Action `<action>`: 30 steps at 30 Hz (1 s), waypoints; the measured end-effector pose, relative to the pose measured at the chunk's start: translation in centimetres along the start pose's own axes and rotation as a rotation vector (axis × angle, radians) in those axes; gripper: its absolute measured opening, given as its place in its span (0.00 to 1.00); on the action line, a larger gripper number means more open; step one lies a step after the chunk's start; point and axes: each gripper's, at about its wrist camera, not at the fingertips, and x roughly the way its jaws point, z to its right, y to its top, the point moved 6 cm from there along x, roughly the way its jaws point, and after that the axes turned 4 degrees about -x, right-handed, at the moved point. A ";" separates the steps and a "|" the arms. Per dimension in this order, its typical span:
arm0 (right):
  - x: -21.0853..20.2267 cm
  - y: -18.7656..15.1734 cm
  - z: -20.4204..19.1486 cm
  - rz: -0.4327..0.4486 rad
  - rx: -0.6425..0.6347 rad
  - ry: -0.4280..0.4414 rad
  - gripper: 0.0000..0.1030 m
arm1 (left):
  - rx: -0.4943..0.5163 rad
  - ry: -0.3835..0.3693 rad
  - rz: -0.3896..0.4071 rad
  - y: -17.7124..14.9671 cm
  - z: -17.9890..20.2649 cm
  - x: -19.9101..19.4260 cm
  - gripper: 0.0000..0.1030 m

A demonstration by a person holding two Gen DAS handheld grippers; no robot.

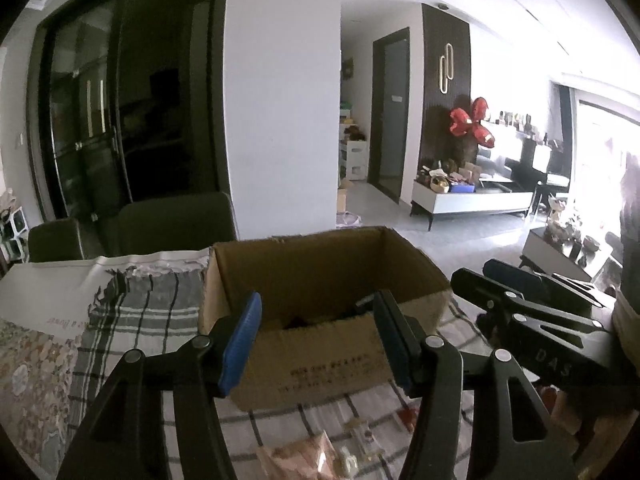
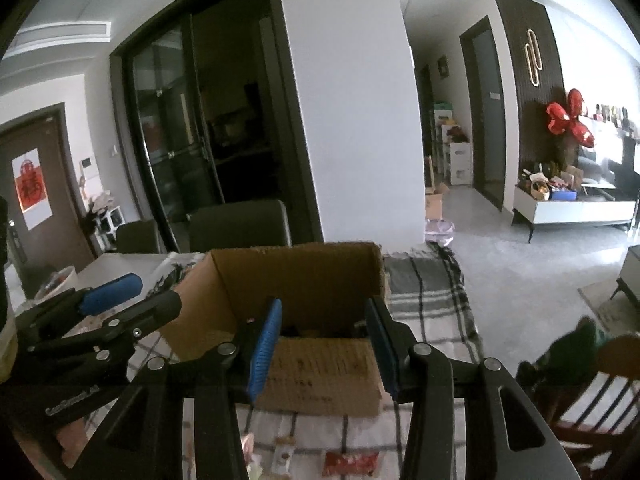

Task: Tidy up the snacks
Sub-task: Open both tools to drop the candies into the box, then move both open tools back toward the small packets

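Note:
An open cardboard box [image 1: 320, 264] [image 2: 296, 276] stands on a checked tablecloth [image 1: 120, 320], with something dark at its bottom that I cannot make out. My left gripper [image 1: 316, 320] hovers in front of the box's near wall, open, its blue pads holding nothing. Beside it, my right gripper [image 2: 324, 320] is also open and empty, facing the same wall. Each gripper shows in the other's view: the right one [image 1: 476, 272] and the left one [image 2: 140, 294]. Loose snacks lie on the cloth below the grippers: a pinkish packet [image 1: 296, 456], a red packet [image 2: 350, 462] and a small wrapped bar [image 2: 282, 456].
Two dark chairs [image 1: 176, 220] stand behind the table's far edge, in front of a white pillar [image 1: 280, 100]. A wooden chair [image 2: 592, 408] stands close at the right. The cloth hangs over the table's right edge [image 2: 440, 300]. A patterned mat [image 1: 32, 368] lies at left.

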 end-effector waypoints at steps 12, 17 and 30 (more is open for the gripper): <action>-1.8 -4.4 1.4 -0.047 0.041 -0.014 0.44 | -0.001 -0.026 -0.062 -4.9 1.9 -0.9 0.54; -1.2 -6.7 2.1 -0.096 0.068 -0.007 0.44 | -0.010 -0.033 -0.109 -7.2 2.5 -0.3 0.49; 2.7 -10.5 2.5 -0.214 0.147 0.076 0.44 | -0.041 -0.033 -0.234 -11.6 4.2 3.3 0.34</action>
